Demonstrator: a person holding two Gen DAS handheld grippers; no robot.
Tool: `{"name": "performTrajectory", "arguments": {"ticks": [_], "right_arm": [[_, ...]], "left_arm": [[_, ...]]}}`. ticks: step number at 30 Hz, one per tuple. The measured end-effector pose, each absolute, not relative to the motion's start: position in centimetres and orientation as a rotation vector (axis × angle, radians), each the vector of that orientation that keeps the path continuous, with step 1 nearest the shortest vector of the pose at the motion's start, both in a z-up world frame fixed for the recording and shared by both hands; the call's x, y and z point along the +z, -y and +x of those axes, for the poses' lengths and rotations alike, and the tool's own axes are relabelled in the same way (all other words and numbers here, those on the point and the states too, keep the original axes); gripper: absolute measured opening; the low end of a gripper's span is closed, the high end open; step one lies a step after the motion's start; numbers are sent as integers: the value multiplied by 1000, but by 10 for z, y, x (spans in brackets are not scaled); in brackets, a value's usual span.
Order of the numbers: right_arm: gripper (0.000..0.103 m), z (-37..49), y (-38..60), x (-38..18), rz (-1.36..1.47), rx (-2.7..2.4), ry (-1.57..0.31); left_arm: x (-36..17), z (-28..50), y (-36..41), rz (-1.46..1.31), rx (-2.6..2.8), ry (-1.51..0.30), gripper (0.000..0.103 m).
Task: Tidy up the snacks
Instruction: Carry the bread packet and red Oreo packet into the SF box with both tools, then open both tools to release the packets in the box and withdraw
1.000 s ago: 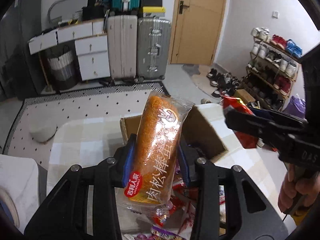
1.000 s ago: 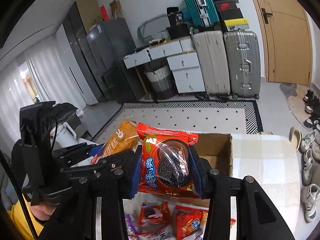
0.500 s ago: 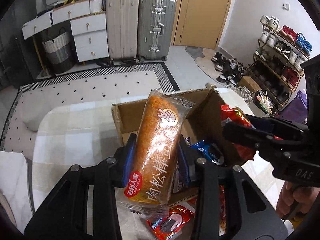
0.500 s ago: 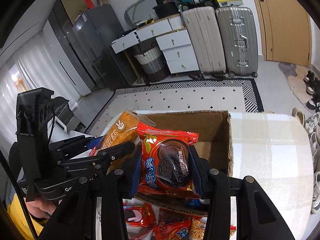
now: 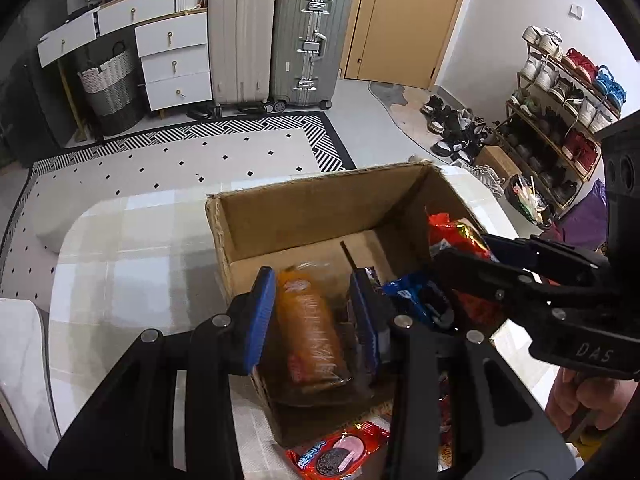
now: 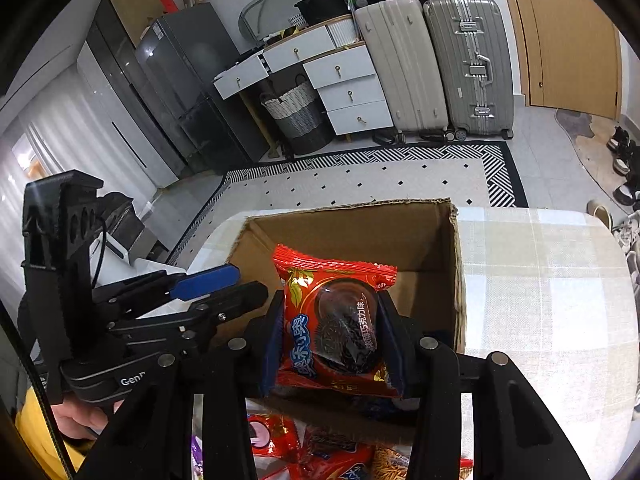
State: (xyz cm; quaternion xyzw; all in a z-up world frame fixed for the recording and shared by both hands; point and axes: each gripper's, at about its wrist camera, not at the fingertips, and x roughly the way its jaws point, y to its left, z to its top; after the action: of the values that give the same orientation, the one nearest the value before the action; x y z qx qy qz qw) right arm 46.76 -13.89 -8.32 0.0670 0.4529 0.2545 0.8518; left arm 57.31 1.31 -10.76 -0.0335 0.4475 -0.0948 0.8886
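So the biggest thing here is the table (image 5: 132, 264) with a pale checked cloth on it, and sitting on that is an open cardboard box (image 5: 304, 216), flaps up, tall brown walls. Both claws are hanging over the box opening and pointing steeply down into it.

The left gripper (image 5: 312, 280) is sitting over the near left part of the box. An orange bread roll in clear wrap (image 5: 310, 328) is lying lengthwise between its blue pads (image 5: 260, 320), down inside the box walls. The roll is looking smeary while the claw itself is sharp, and there's a sliver of gap showing on the right-hand side, so honestly I can't tell if the pads are actually pinching it or just standing around it.

The right gripper (image 6: 330, 300) is way clearer: it's clamping a red cookie pack (image 6: 332, 320) by its two side edges, front facing the camera, upright. The pack is hovering above the box opening, on the near side, not touching the cardboard as far as I can see. A hand (image 5: 580, 404) is squeezing that claw's handle at the edge of the left view.

Smaller stuff: a blue cookie packet (image 5: 412, 292) is lying inside the box, just to the right of the left claw. Another red cookie packet (image 5: 336, 452) is lying flat on the cloth right in front of the box's near wall, with more loose wrappers beside it.
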Motion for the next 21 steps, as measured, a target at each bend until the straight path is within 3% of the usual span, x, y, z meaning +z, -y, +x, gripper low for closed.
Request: {"name": "performTrajectory", "arguments": {"ticks": [15,21], "right_arm": [[43,474,126,-101,95,493,-1013],[46,469,122,-96,46,455,-984]], "left_arm": [[-93,504,-23,-61,-167,-906,36],[-62,465,-30,-44,-142,-850,36]]}}
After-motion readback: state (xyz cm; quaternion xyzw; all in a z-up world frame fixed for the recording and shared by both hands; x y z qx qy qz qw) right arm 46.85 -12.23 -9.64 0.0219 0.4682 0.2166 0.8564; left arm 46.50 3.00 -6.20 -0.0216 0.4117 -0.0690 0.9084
